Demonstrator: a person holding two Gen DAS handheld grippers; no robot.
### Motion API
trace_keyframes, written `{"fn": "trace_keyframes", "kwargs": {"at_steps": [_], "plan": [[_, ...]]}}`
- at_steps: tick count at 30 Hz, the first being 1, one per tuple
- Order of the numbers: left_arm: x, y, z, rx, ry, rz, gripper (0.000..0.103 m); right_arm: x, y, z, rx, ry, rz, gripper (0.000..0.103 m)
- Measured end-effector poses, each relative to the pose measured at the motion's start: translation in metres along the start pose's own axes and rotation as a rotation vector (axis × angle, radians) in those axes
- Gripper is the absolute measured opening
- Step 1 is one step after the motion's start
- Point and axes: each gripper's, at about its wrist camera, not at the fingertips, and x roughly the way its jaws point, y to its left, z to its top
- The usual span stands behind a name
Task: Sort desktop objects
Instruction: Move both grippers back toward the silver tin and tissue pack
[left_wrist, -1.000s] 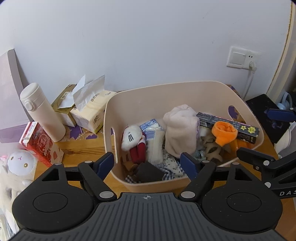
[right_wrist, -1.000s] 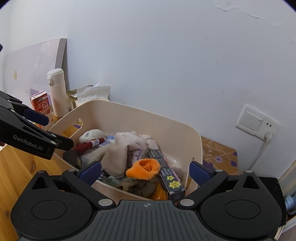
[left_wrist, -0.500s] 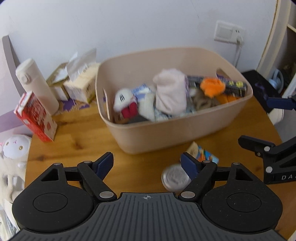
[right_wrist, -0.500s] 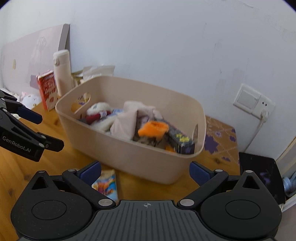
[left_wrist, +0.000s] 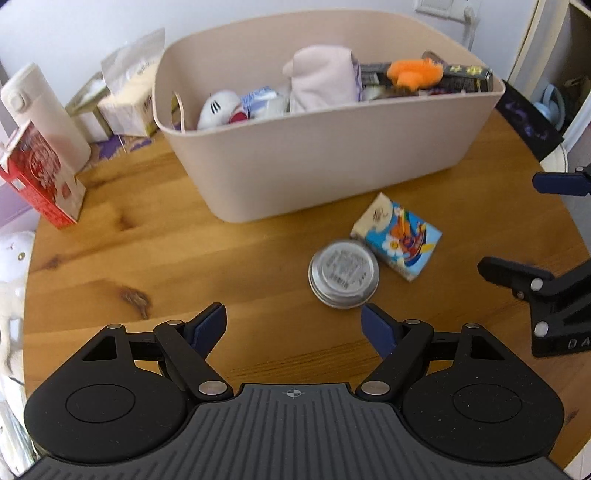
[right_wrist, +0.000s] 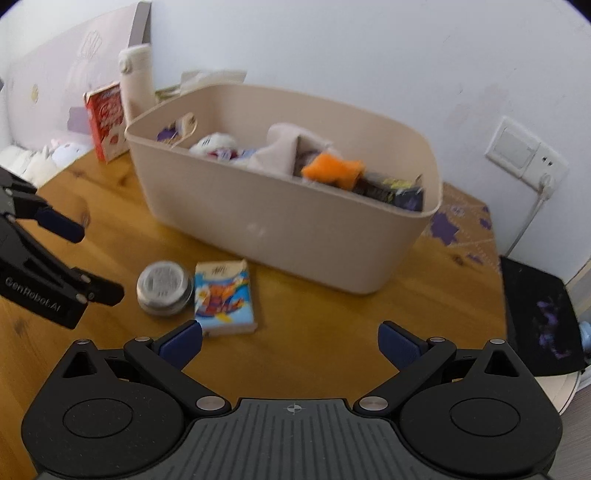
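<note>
1. Two claws are held low over a round wooden worktop (left_wrist: 155, 236), in front of a beige bin (left_wrist: 332, 158) already crowded with soft toys, cloth and boxes.
2. The left claw (left_wrist: 293, 319) is seen spread wide with nothing between its blue pads; the right claw (right_wrist: 290, 338) is likewise wide apart and empty.
3. Two things are left loose on the worktop just in front of the bin: a round tin (left_wrist: 343, 272) and a small printed pack (left_wrist: 397, 236), lying side by side and seemingly touching.
4. The step in hand is judged to be the approach to a pick, with most of the sorting apparently done.
5. The tin sits just ahead of the left claw's right pad, so a shift to the right would be needed before closing; the pack lies just beyond the right claw's left pad, in the right wrist view.
6. With the two pieces so close, one could be nudged while the other is gripped; the flat, smooth tin is likely to slip.
7. Much of the bin's contents is hidden by its near wall, and both views are softened by blur.
8. The print on tin and pack cannot be read.
9. A red carton (left_wrist: 37, 181) and a flask (left_wrist: 44, 110) stand at the left, beside the bin.
</note>
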Motion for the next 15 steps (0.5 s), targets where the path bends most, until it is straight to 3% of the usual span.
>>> {"fn": "trace_keyframes", "kwargs": {"at_steps": [15], "plan": [[0.035, -0.009, 0.002, -0.004, 0.038, -0.003, 0.081, 0.037, 0.011, -0.016, -0.042, 0.061, 0.053, 0.103]]}}
